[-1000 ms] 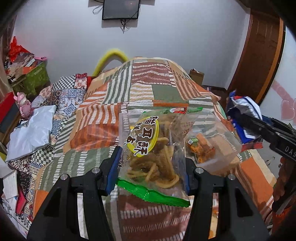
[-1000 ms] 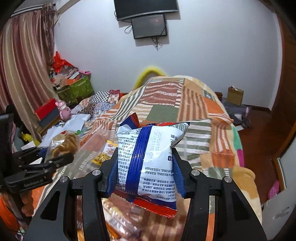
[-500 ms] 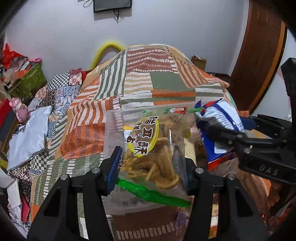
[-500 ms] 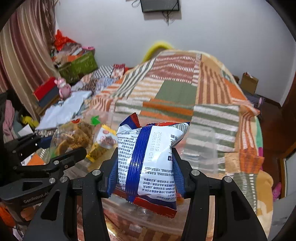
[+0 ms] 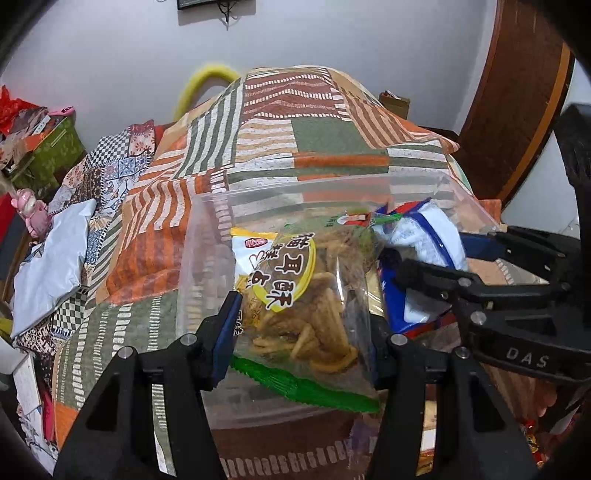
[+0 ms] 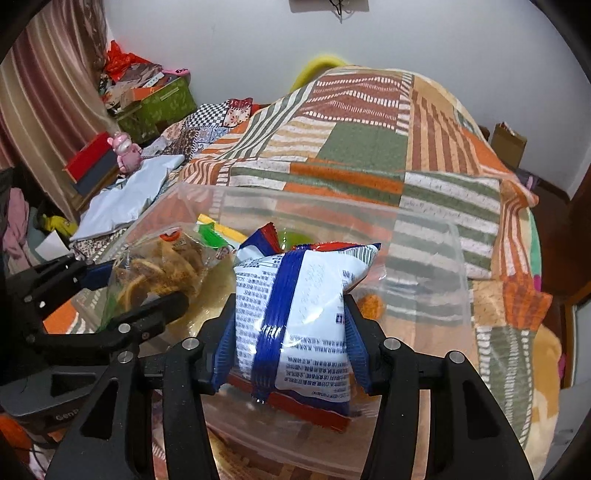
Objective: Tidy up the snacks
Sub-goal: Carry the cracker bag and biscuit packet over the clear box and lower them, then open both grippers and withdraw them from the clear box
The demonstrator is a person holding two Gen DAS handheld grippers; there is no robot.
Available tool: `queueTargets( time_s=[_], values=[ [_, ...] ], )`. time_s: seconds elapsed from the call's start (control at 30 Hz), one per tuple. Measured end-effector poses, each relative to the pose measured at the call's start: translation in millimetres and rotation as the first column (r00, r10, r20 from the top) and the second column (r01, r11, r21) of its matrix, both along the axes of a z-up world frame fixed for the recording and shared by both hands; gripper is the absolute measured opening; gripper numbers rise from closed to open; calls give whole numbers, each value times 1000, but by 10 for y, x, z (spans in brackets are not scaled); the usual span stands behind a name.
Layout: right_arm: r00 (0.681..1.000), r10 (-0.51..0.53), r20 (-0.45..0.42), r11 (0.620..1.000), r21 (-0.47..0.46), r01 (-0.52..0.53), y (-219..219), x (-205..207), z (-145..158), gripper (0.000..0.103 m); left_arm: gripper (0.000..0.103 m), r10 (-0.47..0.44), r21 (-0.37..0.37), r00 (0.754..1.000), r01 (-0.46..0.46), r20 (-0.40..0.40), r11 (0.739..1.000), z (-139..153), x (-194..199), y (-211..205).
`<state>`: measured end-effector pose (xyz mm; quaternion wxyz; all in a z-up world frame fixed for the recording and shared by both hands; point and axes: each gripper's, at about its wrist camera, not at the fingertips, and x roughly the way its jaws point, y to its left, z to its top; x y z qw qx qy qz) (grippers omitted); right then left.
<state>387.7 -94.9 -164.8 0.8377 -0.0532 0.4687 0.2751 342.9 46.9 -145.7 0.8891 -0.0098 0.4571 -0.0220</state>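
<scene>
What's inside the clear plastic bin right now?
In the clear plastic bin sit a yellow-and-white snack packet and something orange. The bag of fried twists and the blue-and-white packet cover the rest of the floor.

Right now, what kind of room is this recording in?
Most likely a bedroom: a bed under a patchwork quilt, a curtain at one side, and a wall-mounted screen above.

- Clear-fronted bag of fried golden strips (image 5: 306,314), yellow oval label, green bottom seam; upright, lowered inside the clear plastic bin (image 5: 207,266) at its left part.
- White snack packet (image 6: 295,317) with blue band and red ends, printed back facing up; upright in the same bin, just right of the strips.
- Small yellow-and-white packet (image 5: 251,251) behind the strips.
</scene>
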Motion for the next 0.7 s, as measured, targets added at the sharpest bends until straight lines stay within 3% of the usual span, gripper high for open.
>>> queueTargets(
  time_s=[0.23,0.37,0.53,0.7],
  values=[
    [998,5,70,1000,-8,-4,-70,-168,205,64,58,7,-19,1000,-7,-4,1000,90,-113,20],
    [995,-2,98,1000,16,0,-153,-302,368,65,60,0,-11,1000,0,21,1000,217,-254,-1],
    [988,-8,151,999,32,3,-288,-615,566,66,66,-9,9,998,9,65,1000,430,-554,-30],
    [979,-20,203,998,55,9,-445,-984,694,76,70,-24,13,994,22,106,1000,606,-956,-63]
  ],
)
